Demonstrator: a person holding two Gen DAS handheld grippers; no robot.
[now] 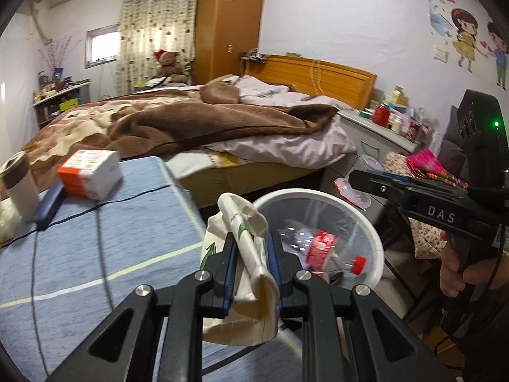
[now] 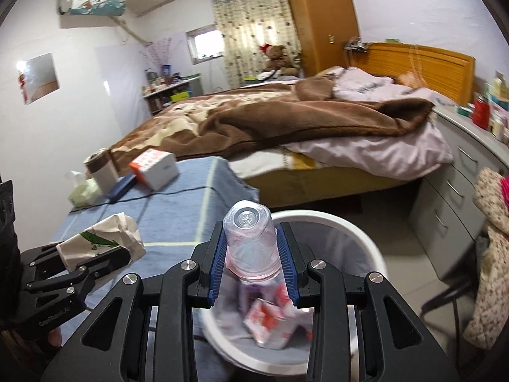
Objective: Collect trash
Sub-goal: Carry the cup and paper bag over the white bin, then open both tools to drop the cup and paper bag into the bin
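Left gripper (image 1: 251, 267): jaws closed on a crumpled paper wrapper (image 1: 245, 242), white with green print, held just beside the near rim of the waste bin (image 1: 378, 248), not yet over its opening. The paper is judged light, soft and easily crushed; a pinch across its bunched middle, as now, should hold it.

Right gripper (image 2: 253, 254): jaws closed on an upturned clear plastic cup (image 2: 248, 242), base outward, directly above the bin mouth. The cup is judged light, thin-walled and somewhat slippery; grip at mid-wall as held, with modest pressure, since it may buckle or pop free.

Bin contents: a plastic bottle (image 1: 331, 254) with red label and cap, and red-and-white packaging (image 2: 270, 321).

The table (image 1: 95, 238), under blue cloth, carries a tissue box (image 1: 90, 173) and a mug (image 1: 19, 184).
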